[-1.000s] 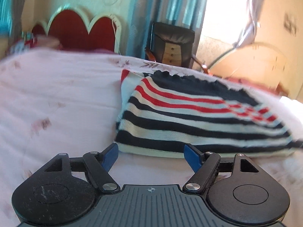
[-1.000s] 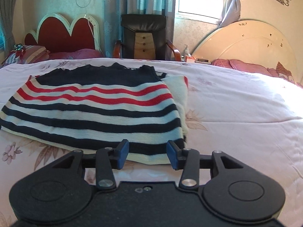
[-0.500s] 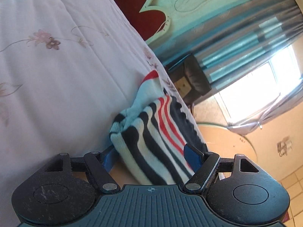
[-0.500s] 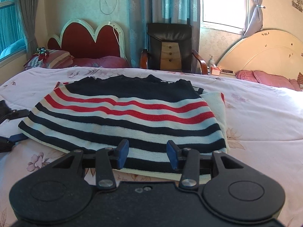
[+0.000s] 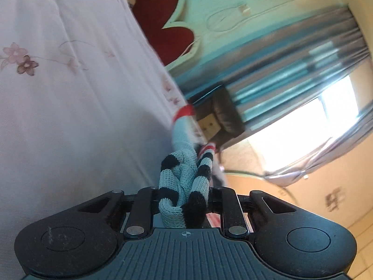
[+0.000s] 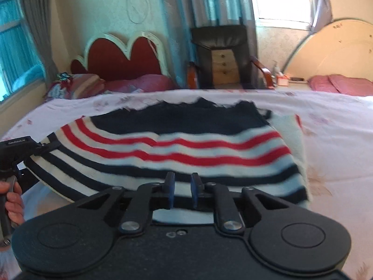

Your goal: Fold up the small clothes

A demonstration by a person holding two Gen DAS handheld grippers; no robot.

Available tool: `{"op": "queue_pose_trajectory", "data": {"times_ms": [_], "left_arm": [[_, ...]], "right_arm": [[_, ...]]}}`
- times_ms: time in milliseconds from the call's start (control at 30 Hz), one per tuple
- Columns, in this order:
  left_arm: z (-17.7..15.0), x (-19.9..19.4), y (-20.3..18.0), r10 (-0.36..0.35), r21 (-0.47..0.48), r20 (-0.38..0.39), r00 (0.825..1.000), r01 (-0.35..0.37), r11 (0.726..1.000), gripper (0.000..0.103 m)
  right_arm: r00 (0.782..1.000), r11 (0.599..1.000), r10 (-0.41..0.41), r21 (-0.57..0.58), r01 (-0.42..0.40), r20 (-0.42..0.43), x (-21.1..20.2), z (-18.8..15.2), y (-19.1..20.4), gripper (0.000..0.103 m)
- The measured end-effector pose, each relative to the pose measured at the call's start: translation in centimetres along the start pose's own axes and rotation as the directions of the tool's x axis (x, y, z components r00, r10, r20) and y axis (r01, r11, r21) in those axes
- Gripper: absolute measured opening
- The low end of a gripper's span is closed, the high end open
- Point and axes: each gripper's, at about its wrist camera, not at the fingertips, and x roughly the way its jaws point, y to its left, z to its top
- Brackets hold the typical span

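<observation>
The only legible writing is a small white label on the black body of the left gripper (image 6: 50, 145), seen at the left edge of the right wrist view; it appears to read "GenRobot.AI", though the print is small and slightly blurred. No other brand or text can be read on either tool or in the room. The left gripper (image 5: 183, 198) is rolled steeply, so that the floral bedspread (image 5: 70, 93) fills the left side of its own view and the red headboard (image 5: 163, 23) and curtains sit tilted toward the top right. Its jaws are closing, and a bunched corner of the striped sweater (image 5: 184, 186) is pinched between them, the knit folded into thick ridges of black and pale grey. In the right wrist view a hand (image 6: 12, 201) wraps the handle of that left tool, which meets the sweater's left corner. The right gripper (image 6: 183, 190) points forward and slightly down over the near hem of the striped sweater (image 6: 174, 144), level and unrolled. Its jaws are closing, the blue pads standing a narrow gap apart with the hem's edge lying in between; whether the pads press the cloth cannot be told. The sweater lies spread on the bedspread (image 6: 338, 140), its left corner raised off the bed, the dark neckline toward the headboard (image 6: 123, 53).
</observation>
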Motion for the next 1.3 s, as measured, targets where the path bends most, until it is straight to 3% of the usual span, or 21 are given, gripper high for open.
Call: {"op": "queue_pose_trajectory", "data": {"times_ms": [67,100,267,433,500,667,833,967,1067,1133,1233,1300], "left_arm": [[-0.1,0.9,1.7,0.029,-0.067,-0.029,0.999,-0.031,0.997,0.02],[-0.1,1.0,2.1,0.011,-0.075,-0.028,1.0,-0.013,0.997,0.02],[-0.2,1.8,1.7,0.008,-0.064,-0.038,0.999,-0.01,0.998,0.021],[0.0,1.8,2.0,-0.022,-0.087,-0.041,0.999,0.019,0.996,0.021],[0.1,1.7,1.8,-0.042,-0.088,-0.035,0.999,0.039,0.995,0.021],[0.2,2.0,1.7,-0.036,-0.124,-0.042,0.998,0.03,0.992,0.021],[0.9,1.6,-1.8,-0.116,-0.06,-0.034,0.993,0.114,0.992,0.021],[1.0,2.1,-4.4,-0.113,0.046,-0.064,0.991,0.116,0.992,0.021],[1.2,2.1,-6.1,-0.109,0.046,-0.078,0.991,0.113,0.993,0.021],[0.9,1.9,-9.1,-0.15,0.125,-0.083,0.985,0.16,0.979,0.021],[-0.8,2.9,-14.0,-0.175,0.214,-0.157,0.972,0.207,0.955,0.021],[-2.6,4.0,-16.7,-0.178,0.271,-0.209,0.962,0.232,0.934,0.021]], "right_arm": [[1.0,0.999,0.011,-0.03,-0.011,0.005,0.9,0.8,1.1,0.014],[1.0,0.999,0.026,-0.033,-0.026,-0.001,1.7,1.2,1.5,0.013],[0.998,0.996,0.062,-0.06,-0.063,-0.026,5.0,2.3,3.3,0.008],[0.992,0.98,-0.029,-0.198,0.003,-0.126,9.0,0.5,4.7,0.0],[0.995,0.961,-0.058,-0.274,0.034,-0.081,8.8,-0.4,5.5,0.0],[0.995,0.963,-0.08,-0.262,0.061,-0.065,8.5,-0.9,5.8,0.0],[0.995,0.968,-0.069,-0.244,0.051,-0.066,8.5,-0.8,5.3,0.0],[0.996,0.983,-0.046,-0.181,0.032,-0.077,8.8,-0.1,4.6,0.0],[0.996,0.993,-0.016,-0.117,0.006,-0.089,8.8,0.2,3.8,0.0],[0.996,0.996,0.002,-0.086,-0.01,-0.093,8.8,0.4,3.3,0.0],[0.995,0.999,0.034,-0.03,-0.037,-0.096,8.8,0.5,2.5,0.0],[0.991,0.993,0.088,0.084,-0.08,-0.099,8.2,0.8,0.9,0.0]]}}
